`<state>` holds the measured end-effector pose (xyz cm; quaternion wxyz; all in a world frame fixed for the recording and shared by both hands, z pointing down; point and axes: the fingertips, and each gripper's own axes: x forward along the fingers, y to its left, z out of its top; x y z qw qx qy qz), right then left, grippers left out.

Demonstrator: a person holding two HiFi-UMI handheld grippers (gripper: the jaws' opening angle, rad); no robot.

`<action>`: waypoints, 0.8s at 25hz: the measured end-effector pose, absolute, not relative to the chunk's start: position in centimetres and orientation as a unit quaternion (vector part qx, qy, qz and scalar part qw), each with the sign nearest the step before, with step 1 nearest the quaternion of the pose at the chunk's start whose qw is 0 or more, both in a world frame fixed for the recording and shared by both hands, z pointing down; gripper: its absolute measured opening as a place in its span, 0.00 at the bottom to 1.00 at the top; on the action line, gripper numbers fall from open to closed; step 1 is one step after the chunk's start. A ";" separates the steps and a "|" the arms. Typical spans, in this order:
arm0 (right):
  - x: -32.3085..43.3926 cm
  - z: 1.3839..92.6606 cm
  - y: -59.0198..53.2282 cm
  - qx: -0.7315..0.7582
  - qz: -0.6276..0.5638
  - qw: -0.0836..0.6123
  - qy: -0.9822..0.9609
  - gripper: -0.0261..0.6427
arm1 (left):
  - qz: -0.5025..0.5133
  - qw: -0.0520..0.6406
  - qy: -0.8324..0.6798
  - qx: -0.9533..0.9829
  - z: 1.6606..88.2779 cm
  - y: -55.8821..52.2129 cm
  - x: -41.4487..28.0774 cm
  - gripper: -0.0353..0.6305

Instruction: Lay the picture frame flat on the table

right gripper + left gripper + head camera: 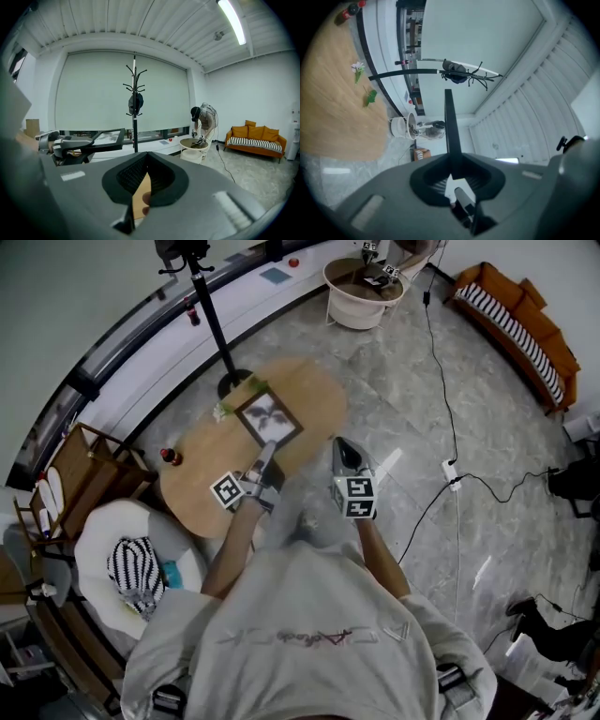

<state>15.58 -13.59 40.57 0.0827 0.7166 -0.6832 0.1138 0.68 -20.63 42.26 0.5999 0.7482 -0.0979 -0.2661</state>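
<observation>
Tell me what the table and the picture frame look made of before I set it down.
Table: light wood or wood-look veneer, matt; faint grain streaks show in the left gripper view. Picture frame: thin dark border, matt, wood or plastic, cannot tell which; whether the front is glazed is unclear.

left tool [451,169] clamped on picture frame [449,124] (seen edge-on, dark), wooden desk [328,108] at left with flower sprig [358,68] and red bottle [347,11]
</observation>
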 end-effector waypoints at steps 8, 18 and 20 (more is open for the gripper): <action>19.8 41.6 -19.1 0.707 0.124 0.088 -0.690 0.05 | -0.263 0.606 -0.112 0.743 43.6 -25.8 4.9 0.16; 24.2 44.0 -23.9 0.696 0.139 0.097 -0.698 0.05 | -0.257 0.607 -0.129 0.740 45.4 -30.5 9.0 0.16; 24.8 44.3 -24.6 0.695 0.140 0.098 -0.698 0.05 | -0.255 0.609 -0.129 0.740 45.6 -31.1 9.6 0.16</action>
